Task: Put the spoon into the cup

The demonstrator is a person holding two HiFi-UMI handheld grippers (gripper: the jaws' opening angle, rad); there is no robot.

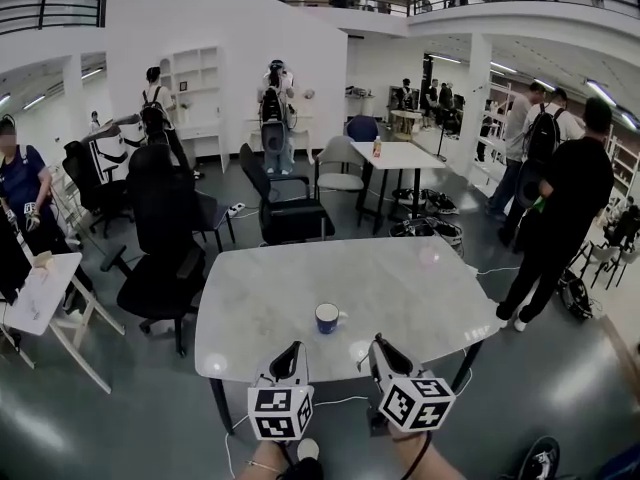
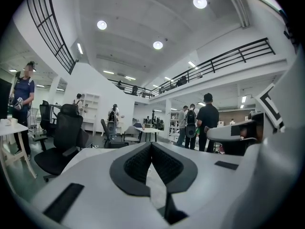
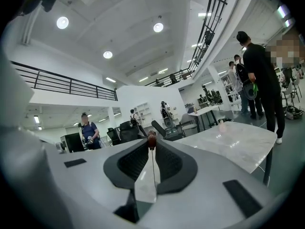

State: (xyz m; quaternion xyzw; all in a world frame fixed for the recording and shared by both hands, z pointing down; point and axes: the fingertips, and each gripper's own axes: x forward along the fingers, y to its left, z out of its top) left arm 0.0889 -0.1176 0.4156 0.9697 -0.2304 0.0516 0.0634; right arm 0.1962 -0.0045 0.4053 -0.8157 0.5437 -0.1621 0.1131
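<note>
A blue cup (image 1: 327,318) with a white handle stands upright on the white marble table (image 1: 400,278), near its front edge. My left gripper (image 1: 291,352) hovers at that edge, just left of and nearer than the cup; its jaws are shut with nothing between them (image 2: 151,146). My right gripper (image 1: 377,346) hovers just right of the cup. In the right gripper view it (image 3: 151,144) is shut on the spoon (image 3: 152,140), whose thin handle runs between the jaws and whose reddish-brown end pokes out at the tips. The spoon does not show in the head view.
Black office chairs (image 1: 165,238) (image 1: 285,213) stand behind the table's far left corner. A person in black (image 1: 565,208) stands off its right end. A small white folding table (image 1: 35,293) is at the left, another white table (image 1: 400,155) farther back.
</note>
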